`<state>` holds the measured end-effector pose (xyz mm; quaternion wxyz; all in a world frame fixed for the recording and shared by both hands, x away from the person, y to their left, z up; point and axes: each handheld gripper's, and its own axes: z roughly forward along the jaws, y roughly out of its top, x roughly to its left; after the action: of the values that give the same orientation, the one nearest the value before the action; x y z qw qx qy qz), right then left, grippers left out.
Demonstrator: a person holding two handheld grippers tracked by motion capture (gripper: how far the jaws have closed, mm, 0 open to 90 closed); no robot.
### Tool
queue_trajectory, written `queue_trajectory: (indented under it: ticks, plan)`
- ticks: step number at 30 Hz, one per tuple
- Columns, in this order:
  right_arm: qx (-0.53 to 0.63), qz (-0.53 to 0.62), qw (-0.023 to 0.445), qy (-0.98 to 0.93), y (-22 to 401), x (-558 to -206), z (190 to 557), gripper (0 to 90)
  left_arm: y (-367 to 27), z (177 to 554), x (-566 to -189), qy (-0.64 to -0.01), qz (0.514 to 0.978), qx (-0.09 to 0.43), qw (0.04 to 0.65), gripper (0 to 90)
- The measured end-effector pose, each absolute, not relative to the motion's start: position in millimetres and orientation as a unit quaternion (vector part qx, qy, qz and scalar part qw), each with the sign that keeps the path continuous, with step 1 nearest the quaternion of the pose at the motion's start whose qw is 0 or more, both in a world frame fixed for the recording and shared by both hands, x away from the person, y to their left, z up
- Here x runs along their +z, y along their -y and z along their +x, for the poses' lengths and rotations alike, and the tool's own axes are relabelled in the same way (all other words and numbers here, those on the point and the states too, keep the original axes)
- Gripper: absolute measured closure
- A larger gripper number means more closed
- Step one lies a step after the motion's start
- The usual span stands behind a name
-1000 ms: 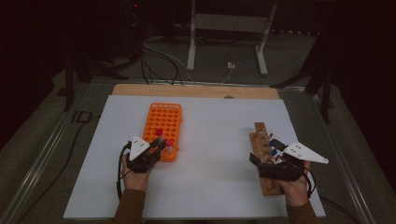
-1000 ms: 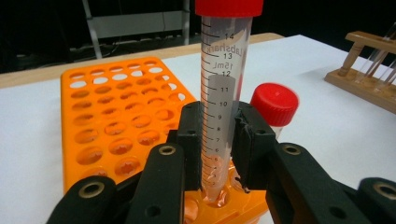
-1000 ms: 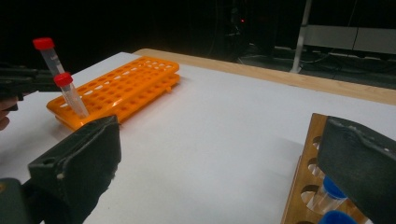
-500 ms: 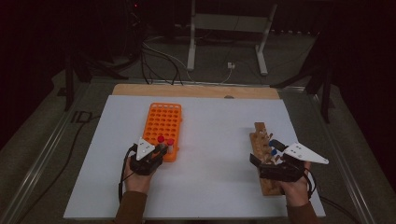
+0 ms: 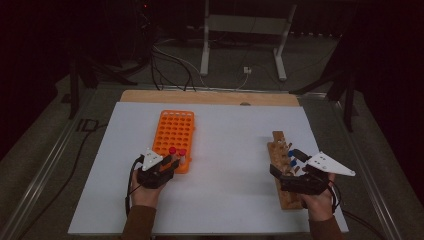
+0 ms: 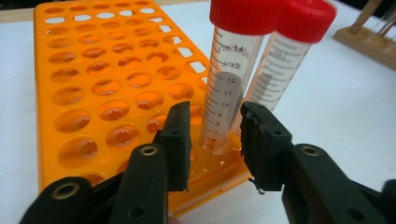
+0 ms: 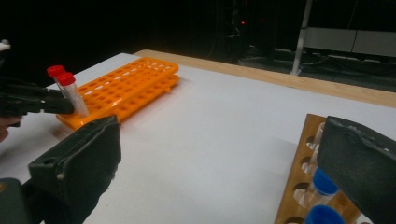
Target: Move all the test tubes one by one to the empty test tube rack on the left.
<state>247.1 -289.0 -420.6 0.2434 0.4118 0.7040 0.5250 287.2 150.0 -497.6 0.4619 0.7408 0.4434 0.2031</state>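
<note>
Table (image 5: 225, 150) from the high view: left gripper (image 5: 170, 162) meets the near right corner of the orange rack (image 5: 174, 135); right gripper (image 5: 280, 172) hovers beside the wooden rack (image 5: 281, 165).

Left gripper view — jaws narrowly parted around a red-capped tube (image 6: 229, 79) standing in the rack; a second tube (image 6: 285, 60) just behind.

Right gripper view — jaws wide, holding nothing; blue-capped tubes (image 7: 322, 184) near its right jaw.
</note>
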Motion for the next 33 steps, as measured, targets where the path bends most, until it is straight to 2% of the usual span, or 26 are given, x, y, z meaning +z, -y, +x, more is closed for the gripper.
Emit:
queue_trajectory:
  ticks: [8,16,24,28,33]
  plan:
    - [0.522,0.421,0.243,-0.701,300.1,-422.8,248.3,0.0,-153.3,280.5,-488.8,-0.428,0.731,0.196,0.494,47.9]
    - [0.507,0.435,0.235,-0.706,310.7,-430.5,250.1,0.4,-152.8,276.4,-479.8,-0.431,0.722,0.216,0.496,18.3]
    - [0.469,0.449,0.249,-0.718,315.4,-440.4,254.4,6.6,-154.9,271.0,-470.6,-0.425,0.716,0.226,0.505,7.4]
    - [0.455,0.453,0.248,-0.725,319.4,-446.6,256.7,18.4,-157.2,269.5,-467.8,-0.425,0.711,0.227,0.512,4.0]
    - [0.441,0.454,0.249,-0.733,322.5,-452.7,257.8,45.2,-158.4,268.7,-465.7,-0.427,0.707,0.227,0.516,2.4]
